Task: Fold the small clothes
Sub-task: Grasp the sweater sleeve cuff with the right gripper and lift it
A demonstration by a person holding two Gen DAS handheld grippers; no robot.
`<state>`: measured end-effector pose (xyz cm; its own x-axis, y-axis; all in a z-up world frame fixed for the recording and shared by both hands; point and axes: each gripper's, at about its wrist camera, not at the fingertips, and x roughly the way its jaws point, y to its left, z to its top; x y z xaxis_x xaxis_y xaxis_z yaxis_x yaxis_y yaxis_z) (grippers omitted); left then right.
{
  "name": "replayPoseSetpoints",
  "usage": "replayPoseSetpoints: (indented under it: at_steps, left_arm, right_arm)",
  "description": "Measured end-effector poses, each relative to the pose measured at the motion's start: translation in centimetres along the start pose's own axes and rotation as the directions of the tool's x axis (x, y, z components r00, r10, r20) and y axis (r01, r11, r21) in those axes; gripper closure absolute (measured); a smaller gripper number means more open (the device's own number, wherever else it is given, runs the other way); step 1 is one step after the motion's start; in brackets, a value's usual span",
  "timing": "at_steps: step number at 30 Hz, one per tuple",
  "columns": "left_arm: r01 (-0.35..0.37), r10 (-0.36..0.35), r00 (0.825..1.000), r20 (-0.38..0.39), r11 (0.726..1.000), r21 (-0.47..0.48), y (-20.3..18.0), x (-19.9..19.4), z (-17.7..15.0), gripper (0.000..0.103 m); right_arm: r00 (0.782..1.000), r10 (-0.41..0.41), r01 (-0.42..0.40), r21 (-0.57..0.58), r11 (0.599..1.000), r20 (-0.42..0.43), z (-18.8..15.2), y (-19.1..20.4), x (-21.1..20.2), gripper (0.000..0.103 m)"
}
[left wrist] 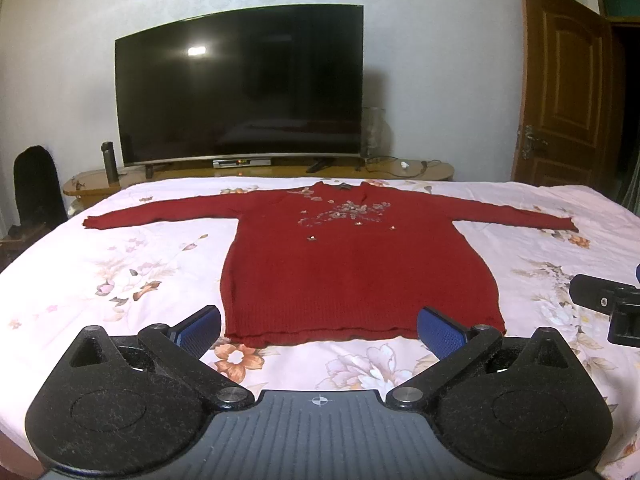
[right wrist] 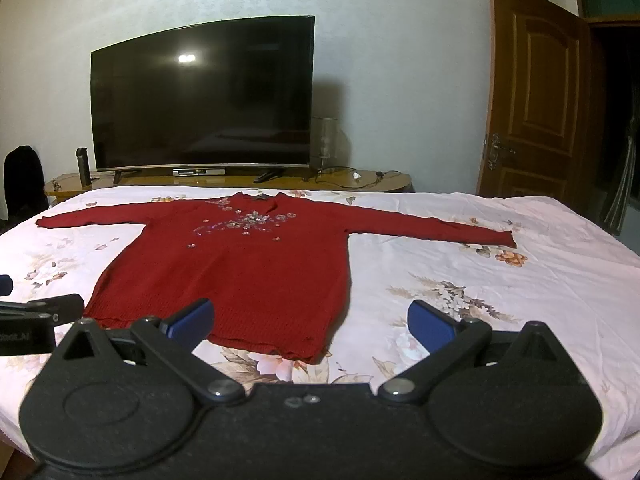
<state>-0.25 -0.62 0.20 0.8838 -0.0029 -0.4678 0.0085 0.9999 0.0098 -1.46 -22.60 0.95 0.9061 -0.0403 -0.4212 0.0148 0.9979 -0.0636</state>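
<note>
A red knit sweater (left wrist: 352,264) with a sequin flower pattern on the chest lies flat on the bed, face up, both sleeves spread wide, hem nearest me. It also shows in the right wrist view (right wrist: 240,276). My left gripper (left wrist: 320,330) is open and empty, just short of the hem, its blue pads (left wrist: 200,326) level with the hem's two corners. My right gripper (right wrist: 312,322) is open and empty, near the hem's right corner. The right gripper's body shows at the right edge of the left wrist view (left wrist: 608,308).
The bed sheet (left wrist: 120,264) is pale pink with a flower print. Behind the bed stands a wooden TV bench (left wrist: 420,170) with a large dark TV (left wrist: 240,88), a dark flask (left wrist: 109,160) and cables. A brown door (left wrist: 564,92) stands open at the right.
</note>
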Motion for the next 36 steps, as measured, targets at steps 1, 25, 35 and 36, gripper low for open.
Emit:
replayPoseSetpoints:
  at_steps: [1, 25, 35, 36]
  left_arm:
    - [0.0, 0.0, 1.0, 0.0, 1.0, 0.001, 0.0, 0.0, 0.0, 0.0]
    - [0.042, -0.039, 0.998, 0.048, 0.998, -0.053, 0.7, 6.7, 5.5, 0.0]
    - [-0.022, 0.008, 0.997, -0.08, 0.985, -0.17, -0.9, 21.2, 8.6, 0.0]
    - [-0.036, 0.018, 0.994, -0.104, 0.983, -0.179, -1.5, 22.8, 8.8, 0.0]
  right_arm:
    - [1.0, -0.001, 0.001, 0.0, 1.0, -0.001, 0.0, 0.0, 0.0, 0.0]
    - [0.999, -0.034, 0.031, 0.225, 0.974, 0.009, 3.3, -10.2, 4.4, 0.01]
    - [0.992, -0.111, 0.125, 0.519, 0.846, -0.058, 6.9, -28.3, 24.6, 0.064]
    - [0.989, -0.127, 0.146, 0.536, 0.832, -0.072, 6.7, -29.8, 26.8, 0.064]
